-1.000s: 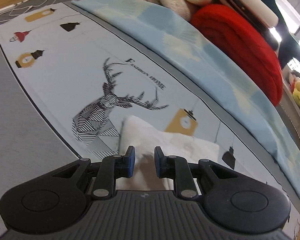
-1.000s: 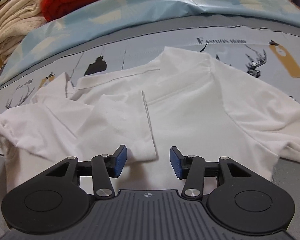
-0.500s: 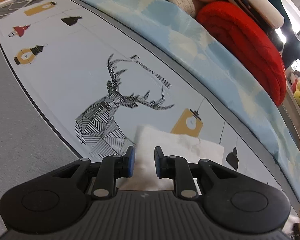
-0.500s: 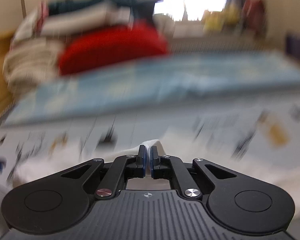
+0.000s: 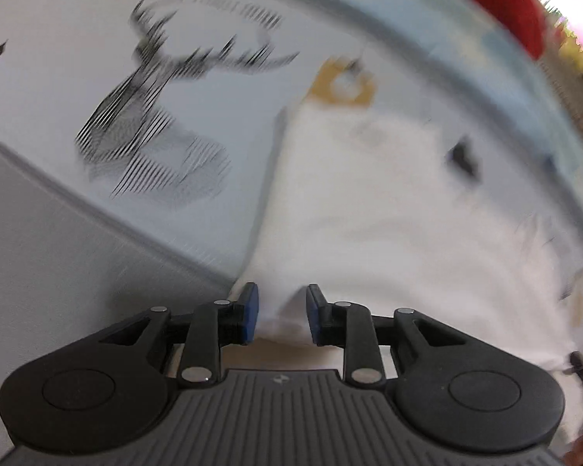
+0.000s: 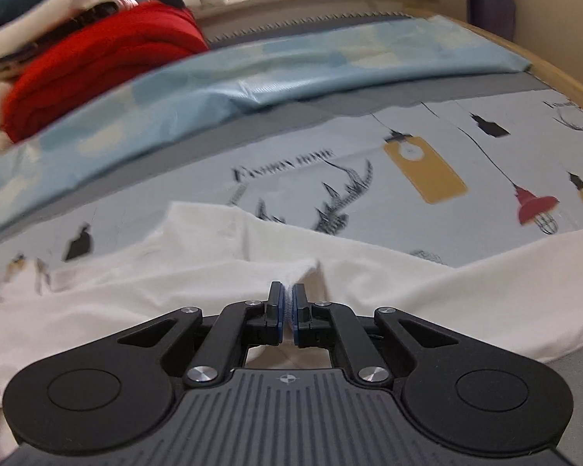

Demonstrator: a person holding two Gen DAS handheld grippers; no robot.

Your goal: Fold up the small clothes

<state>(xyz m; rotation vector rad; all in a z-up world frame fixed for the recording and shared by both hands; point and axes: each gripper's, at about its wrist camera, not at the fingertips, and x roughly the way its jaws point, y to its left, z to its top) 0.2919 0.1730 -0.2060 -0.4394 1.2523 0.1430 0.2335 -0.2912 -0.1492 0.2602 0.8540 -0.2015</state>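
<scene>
A small white shirt point(image 6: 175, 291) lies spread on a printed bedsheet point(image 6: 466, 225). My right gripper point(image 6: 287, 306) is shut on a pinched ridge of the shirt, which pulls up into a small peak at the pads. In the blurred left wrist view the same shirt point(image 5: 388, 213) fills the right half. My left gripper point(image 5: 280, 310) points steeply down at the shirt's near edge. Its jaws are opening. White cloth lies in the gap between them, and the blue pads do not visibly press on it.
Beyond the shirt, a light blue quilt point(image 6: 252, 77) runs along the bed. A folded red blanket point(image 6: 97, 62) and stacked cream and dark clothes lie at the back left. A wooden bed edge point(image 6: 555, 77) curves at the right. Grey sheet border point(image 5: 58, 252) lies left of the left gripper.
My right gripper went from open over the flat shirt to shut on a fold, and swung sideways with it. The left gripper sank closer to the shirt's edge and its jaws widened slightly.
</scene>
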